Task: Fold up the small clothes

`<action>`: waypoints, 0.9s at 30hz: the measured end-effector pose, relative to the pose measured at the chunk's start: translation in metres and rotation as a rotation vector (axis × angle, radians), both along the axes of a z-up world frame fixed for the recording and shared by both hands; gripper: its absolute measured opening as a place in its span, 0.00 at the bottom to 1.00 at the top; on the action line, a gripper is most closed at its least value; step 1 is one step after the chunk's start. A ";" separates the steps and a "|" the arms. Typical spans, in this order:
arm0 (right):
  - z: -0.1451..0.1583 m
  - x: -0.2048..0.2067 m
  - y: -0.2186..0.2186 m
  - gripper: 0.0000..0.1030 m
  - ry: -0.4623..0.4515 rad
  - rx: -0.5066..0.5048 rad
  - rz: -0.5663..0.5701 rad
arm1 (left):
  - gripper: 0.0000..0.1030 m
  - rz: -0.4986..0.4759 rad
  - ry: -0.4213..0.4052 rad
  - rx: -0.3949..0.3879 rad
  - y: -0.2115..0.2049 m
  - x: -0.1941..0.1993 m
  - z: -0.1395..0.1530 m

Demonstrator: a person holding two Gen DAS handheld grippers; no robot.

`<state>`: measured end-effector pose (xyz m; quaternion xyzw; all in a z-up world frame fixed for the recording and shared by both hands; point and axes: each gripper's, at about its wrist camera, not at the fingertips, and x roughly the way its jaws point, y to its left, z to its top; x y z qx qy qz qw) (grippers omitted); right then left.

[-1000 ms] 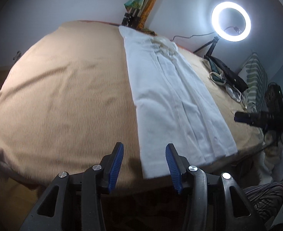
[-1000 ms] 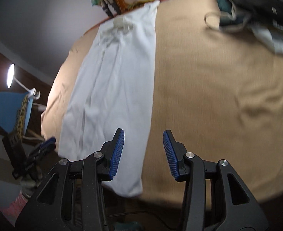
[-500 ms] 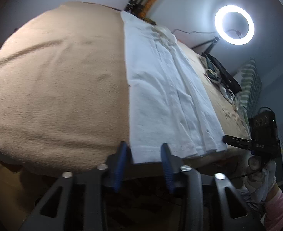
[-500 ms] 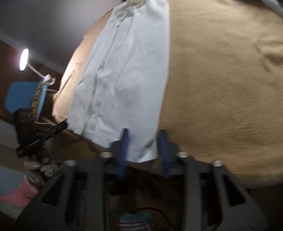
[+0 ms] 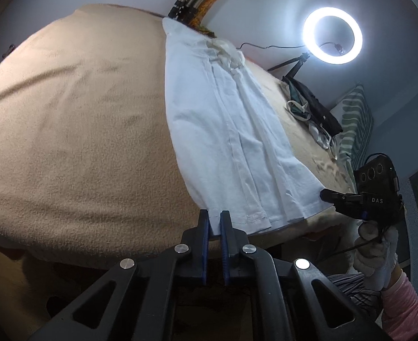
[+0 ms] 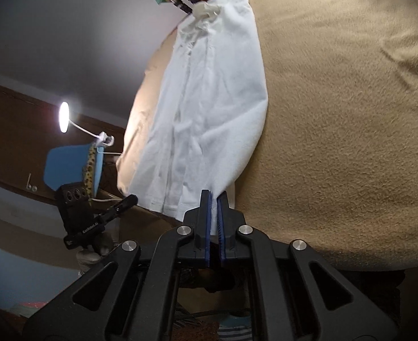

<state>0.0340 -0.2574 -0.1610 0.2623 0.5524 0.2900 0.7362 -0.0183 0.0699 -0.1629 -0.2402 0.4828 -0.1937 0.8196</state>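
Note:
A white garment, folded lengthwise into a long strip, lies on the tan blanket from the near edge to the far edge. My left gripper is shut on the hem's near left corner. My right gripper is shut on the hem's near right corner; the garment runs away from it. The right gripper also shows in the left wrist view, and the left gripper shows in the right wrist view.
A lit ring light on a stand is at the far right. Dark clothes and cords lie on the blanket's far right part, next to a striped pillow. A desk lamp and blue chair stand left of the bed.
Both grippers came forward to the garment's near hem and closed on its two corners. They were open and short of the hem one second ago.

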 end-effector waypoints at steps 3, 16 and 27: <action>0.001 0.002 0.006 0.06 0.000 -0.007 0.007 | 0.04 0.008 0.013 -0.034 0.003 0.003 -0.001; 0.042 0.052 0.008 0.05 -0.100 0.004 -0.047 | 0.03 0.012 -0.078 -0.033 0.010 0.053 0.044; 0.042 0.118 0.004 0.05 -0.116 -0.058 -0.117 | 0.03 0.064 -0.080 0.009 0.016 0.123 0.044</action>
